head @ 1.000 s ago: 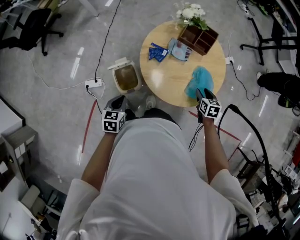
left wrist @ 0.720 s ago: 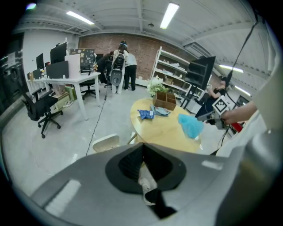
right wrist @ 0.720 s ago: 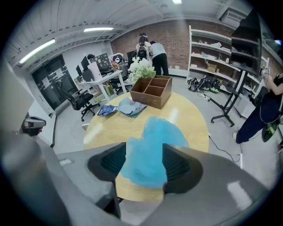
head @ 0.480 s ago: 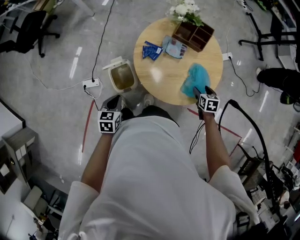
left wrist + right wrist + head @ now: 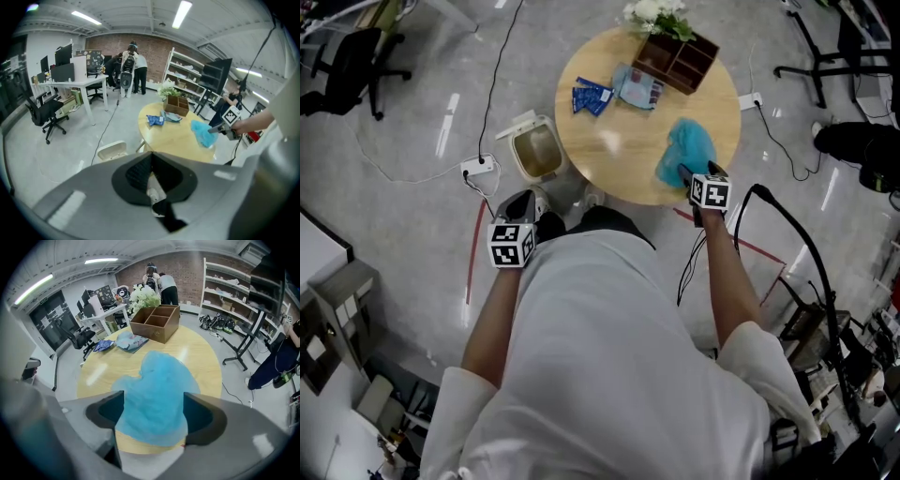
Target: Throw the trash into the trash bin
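Trash lies on the round table (image 5: pixel 619 159) in the head view, and none of it shows in the trash bin (image 5: pixel 536 150), which stands open on the floor just beside the table's left edge. I judge that the task is at its start: the first pick is not yet made. A blue cloth (image 5: pixel 684 150) lies flat near the table's front edge, and its long axis runs from that edge toward the table's middle. Blue wrappers (image 5: pixel 591 97) lie at the far side of the table, well apart from the cloth. The right gripper (image 5: pixel 684 175) is at the cloth's near end. The left gripper (image 5: pixel 530 208) hangs off the table, near the bin.

From the left gripper view, the left gripper (image 5: pixel 151 161) has its jaws together, with nothing held. The cloth (image 5: pixel 202 132) shows at the table's right side.

From the right gripper view, the right gripper (image 5: pixel 152 413) has just been opening its jaws. They stand wide, with the cloth (image 5: pixel 154 394) between them but not pressed. The narrower end of the cloth points toward the table's middle.
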A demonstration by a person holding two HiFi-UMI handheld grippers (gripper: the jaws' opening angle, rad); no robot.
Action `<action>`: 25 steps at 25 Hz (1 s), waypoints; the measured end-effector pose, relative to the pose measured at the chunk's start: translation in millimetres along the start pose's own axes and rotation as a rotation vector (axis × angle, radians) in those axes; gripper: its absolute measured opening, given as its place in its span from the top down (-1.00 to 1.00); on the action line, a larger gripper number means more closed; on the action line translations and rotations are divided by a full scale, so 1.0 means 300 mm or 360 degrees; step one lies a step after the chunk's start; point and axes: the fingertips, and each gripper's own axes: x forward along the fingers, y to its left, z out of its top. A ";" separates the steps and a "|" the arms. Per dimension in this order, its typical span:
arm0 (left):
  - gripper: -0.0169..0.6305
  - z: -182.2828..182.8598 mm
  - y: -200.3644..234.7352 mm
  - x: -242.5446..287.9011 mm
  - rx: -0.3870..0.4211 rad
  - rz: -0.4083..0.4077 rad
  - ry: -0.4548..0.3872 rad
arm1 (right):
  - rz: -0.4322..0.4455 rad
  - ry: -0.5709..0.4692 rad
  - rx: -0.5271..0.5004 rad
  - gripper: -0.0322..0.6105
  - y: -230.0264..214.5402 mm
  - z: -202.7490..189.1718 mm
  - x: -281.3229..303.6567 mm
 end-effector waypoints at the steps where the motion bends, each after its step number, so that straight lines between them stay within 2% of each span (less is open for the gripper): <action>1: 0.94 -0.001 0.000 0.003 -0.0001 0.0000 0.0004 | 0.0000 0.0009 0.0000 -0.31 -0.001 -0.002 0.009; 4: 0.93 0.003 -0.001 0.009 0.0006 -0.0001 0.0012 | 0.0030 0.0021 0.0003 -0.31 0.011 -0.008 0.037; 15: 0.93 0.057 -0.066 0.082 0.0085 -0.0075 0.0042 | 0.0006 0.0084 0.0024 -0.27 0.025 -0.029 0.057; 20: 0.93 0.075 -0.083 0.122 0.0106 -0.0098 0.0062 | -0.0043 0.0077 0.0022 0.12 0.015 -0.028 0.063; 25: 0.94 0.081 -0.094 0.149 0.0133 -0.0126 0.0082 | -0.0085 0.0082 0.0027 0.84 -0.004 -0.034 0.059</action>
